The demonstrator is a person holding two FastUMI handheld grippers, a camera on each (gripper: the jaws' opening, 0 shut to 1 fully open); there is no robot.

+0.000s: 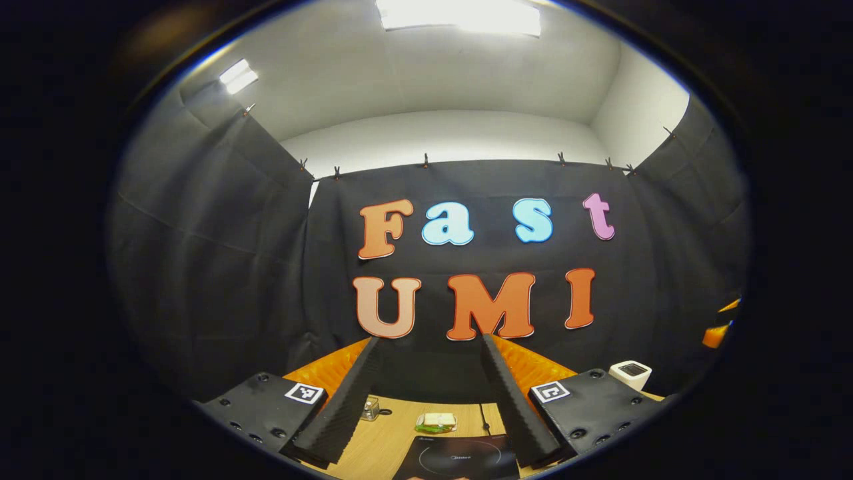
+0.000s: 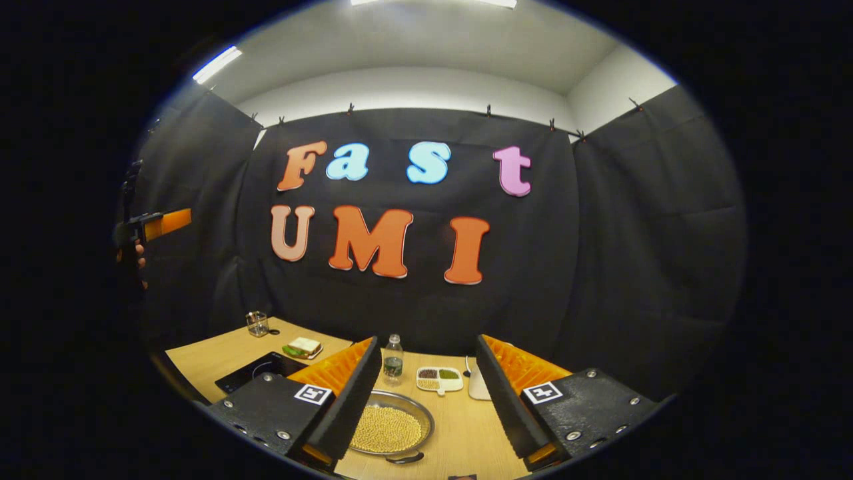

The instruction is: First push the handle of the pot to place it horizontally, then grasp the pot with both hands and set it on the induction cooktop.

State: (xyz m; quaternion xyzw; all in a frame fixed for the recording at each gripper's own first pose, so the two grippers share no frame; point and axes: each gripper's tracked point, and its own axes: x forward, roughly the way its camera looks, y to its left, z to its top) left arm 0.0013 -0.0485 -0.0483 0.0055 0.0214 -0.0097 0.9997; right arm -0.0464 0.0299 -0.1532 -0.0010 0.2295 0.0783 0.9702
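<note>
With both tongs [image 1: 426,400] [image 2: 426,400] gaping empty, we should nudge the bean-filled round metal pot's [image 2: 390,427] stubby dark handle [image 2: 404,458] gently sideways.

place: staged booth, probably a lab | evidence: clipped black cloth walls [image 2: 633,233], wooden table [image 2: 466,427], ceiling light panel [image 1: 460,17]

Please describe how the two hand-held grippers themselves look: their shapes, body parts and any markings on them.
Each hand-held gripper, left and right, has two long ribbed wedge-shaped fingers on black bolted blocks. Each block carries a square black-and-white marker. Orange ribbed parts lie behind the fingers.
</note>
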